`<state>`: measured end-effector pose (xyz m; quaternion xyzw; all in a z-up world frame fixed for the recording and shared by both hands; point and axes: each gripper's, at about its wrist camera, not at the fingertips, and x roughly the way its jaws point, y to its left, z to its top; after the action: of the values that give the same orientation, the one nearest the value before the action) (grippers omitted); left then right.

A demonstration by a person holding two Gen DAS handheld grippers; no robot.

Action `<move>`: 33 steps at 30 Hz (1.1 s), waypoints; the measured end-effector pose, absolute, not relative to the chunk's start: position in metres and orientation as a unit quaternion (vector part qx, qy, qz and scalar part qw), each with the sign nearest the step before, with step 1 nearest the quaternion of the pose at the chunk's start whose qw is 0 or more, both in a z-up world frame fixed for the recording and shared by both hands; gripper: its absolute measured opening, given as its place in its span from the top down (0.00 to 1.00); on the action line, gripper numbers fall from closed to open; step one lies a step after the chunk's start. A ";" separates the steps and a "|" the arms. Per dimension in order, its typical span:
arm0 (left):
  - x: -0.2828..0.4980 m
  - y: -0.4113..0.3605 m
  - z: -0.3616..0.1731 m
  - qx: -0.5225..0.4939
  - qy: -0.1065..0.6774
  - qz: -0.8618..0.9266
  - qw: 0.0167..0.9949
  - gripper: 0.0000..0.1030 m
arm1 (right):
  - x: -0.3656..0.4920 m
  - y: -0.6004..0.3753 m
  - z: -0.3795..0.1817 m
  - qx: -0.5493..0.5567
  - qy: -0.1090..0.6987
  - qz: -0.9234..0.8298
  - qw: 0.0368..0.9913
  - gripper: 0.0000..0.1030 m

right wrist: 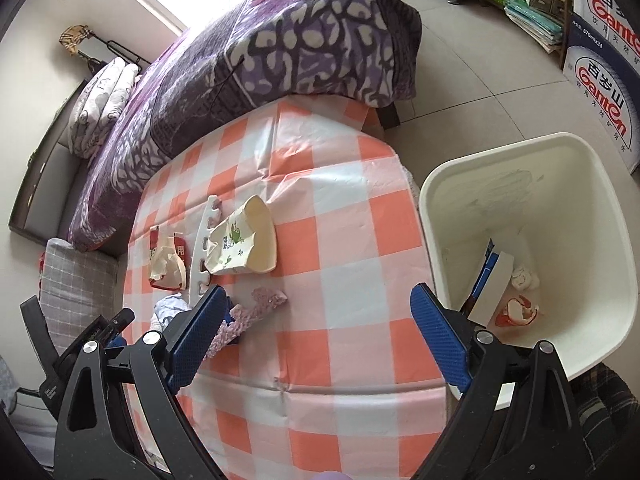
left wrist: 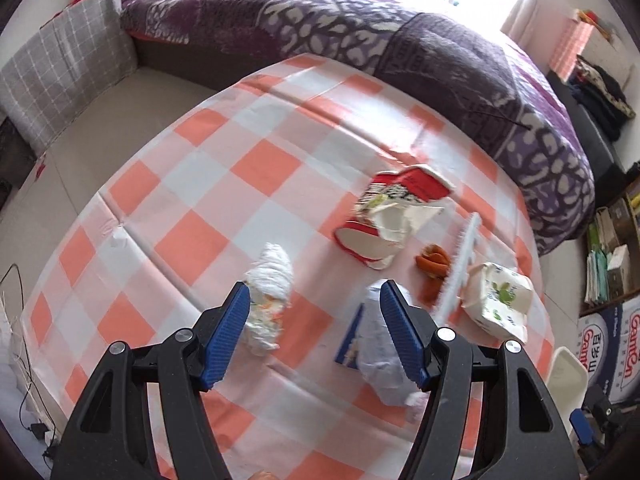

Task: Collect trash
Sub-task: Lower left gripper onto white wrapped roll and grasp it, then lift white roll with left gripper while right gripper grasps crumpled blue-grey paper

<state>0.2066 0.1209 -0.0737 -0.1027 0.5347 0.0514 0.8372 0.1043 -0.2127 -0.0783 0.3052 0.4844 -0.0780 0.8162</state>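
Checked orange-and-white cloth covered the bench (left wrist: 248, 168), where trash lay: crumpled tissue (left wrist: 269, 296), torn red carton (left wrist: 394, 216), flattened cup (right wrist: 246, 240). Left tongs (left wrist: 316, 336) and right tongs (right wrist: 316, 336) were spread, gripping nothing. White bin (right wrist: 592, 216) stood beside the bench, holding scraps.

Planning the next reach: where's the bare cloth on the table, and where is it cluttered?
Bare: checked tablecloth between the crushed paper cup and the white bin, plus the stretch toward the bed. Crowded: the strip around the red carton, white plastic strip and crumpled tissue.
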 end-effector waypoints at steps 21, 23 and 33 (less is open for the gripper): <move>0.216 0.160 -0.130 -0.133 0.595 0.042 0.792 0.66 | 0.140 -0.084 -0.092 0.103 0.478 0.029 0.872 0.13; 0.211 0.168 -0.111 -0.142 0.576 0.044 0.804 0.66 | 0.143 -0.071 -0.094 0.074 0.477 0.043 0.875 0.13; 0.175 0.189 -0.020 -0.167 0.473 0.045 0.864 0.66 | 0.171 0.002 -0.104 -0.043 0.484 0.070 0.871 0.13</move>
<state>0.1753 0.1895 -0.0197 -0.1674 0.4726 0.0455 0.8640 0.1708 0.0017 -0.1040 -0.0434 0.4837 0.0703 0.8713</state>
